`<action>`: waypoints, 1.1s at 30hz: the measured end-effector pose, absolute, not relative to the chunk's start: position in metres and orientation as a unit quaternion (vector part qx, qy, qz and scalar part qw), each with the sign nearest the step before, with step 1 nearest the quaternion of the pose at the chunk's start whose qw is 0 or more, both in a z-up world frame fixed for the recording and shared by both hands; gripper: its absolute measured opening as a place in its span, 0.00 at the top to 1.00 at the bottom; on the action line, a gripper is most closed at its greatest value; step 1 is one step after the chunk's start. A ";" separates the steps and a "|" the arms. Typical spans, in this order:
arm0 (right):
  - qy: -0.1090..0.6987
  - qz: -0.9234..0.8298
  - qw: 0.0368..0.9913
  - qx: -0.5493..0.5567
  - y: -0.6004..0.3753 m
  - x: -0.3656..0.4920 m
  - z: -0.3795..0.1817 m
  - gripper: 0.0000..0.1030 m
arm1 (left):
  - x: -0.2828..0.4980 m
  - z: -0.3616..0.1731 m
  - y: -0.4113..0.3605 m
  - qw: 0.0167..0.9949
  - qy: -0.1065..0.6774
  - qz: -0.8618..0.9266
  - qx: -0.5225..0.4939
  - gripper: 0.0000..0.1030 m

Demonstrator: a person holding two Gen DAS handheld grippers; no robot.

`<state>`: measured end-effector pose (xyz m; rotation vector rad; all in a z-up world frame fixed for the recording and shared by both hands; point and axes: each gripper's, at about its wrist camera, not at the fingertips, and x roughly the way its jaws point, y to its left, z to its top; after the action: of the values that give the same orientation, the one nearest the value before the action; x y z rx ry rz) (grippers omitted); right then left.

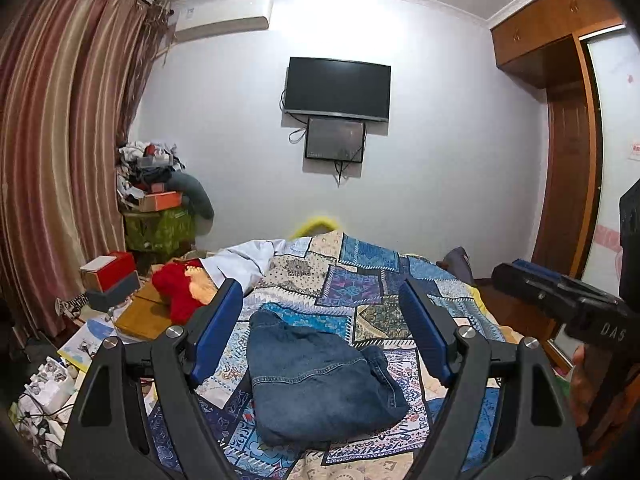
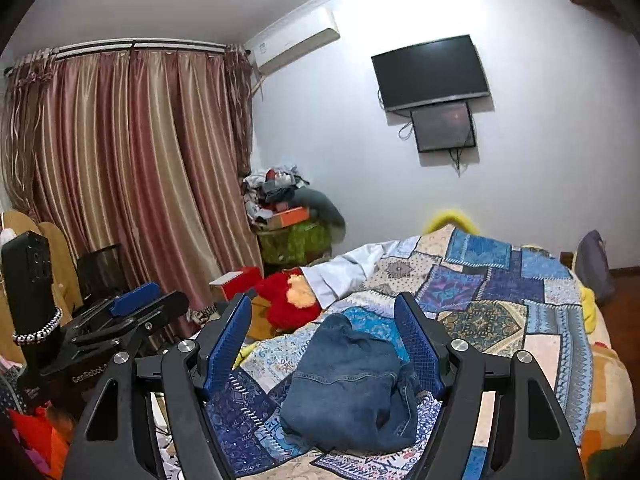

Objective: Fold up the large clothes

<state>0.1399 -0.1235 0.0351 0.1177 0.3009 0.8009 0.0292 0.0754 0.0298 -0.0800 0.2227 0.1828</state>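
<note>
Denim jeans (image 1: 316,376) lie bundled on the patchwork quilt (image 1: 360,280), ahead of and below my left tool (image 1: 324,328) and right tool (image 2: 324,340); both gape wide, holding nothing, about equally near, bundle's long axis running away from me.

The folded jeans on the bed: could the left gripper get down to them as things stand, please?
Probably yes. The left gripper is open and empty, the jeans lie uncovered on the patchwork quilt, and the right gripper stays off to the side.
</note>
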 end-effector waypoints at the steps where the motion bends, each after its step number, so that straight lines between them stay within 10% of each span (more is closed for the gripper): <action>1: 0.146 0.383 0.911 0.054 -0.123 0.135 0.034 0.30 | 0.027 0.029 0.075 0.989 0.110 0.091 -0.039 0.19; 7: 0.144 0.351 0.924 0.054 -0.126 0.125 0.025 0.00 | 0.023 0.022 0.071 0.987 0.118 0.104 -0.044 0.00; 33: 0.161 0.328 0.931 0.015 -0.111 0.124 0.014 0.00 | 0.031 0.012 0.074 0.982 0.147 0.109 -0.052 0.00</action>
<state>0.1237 -0.1111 0.0137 0.0304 0.3301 0.6725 0.0310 0.0743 0.0117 -0.1052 0.2968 0.2191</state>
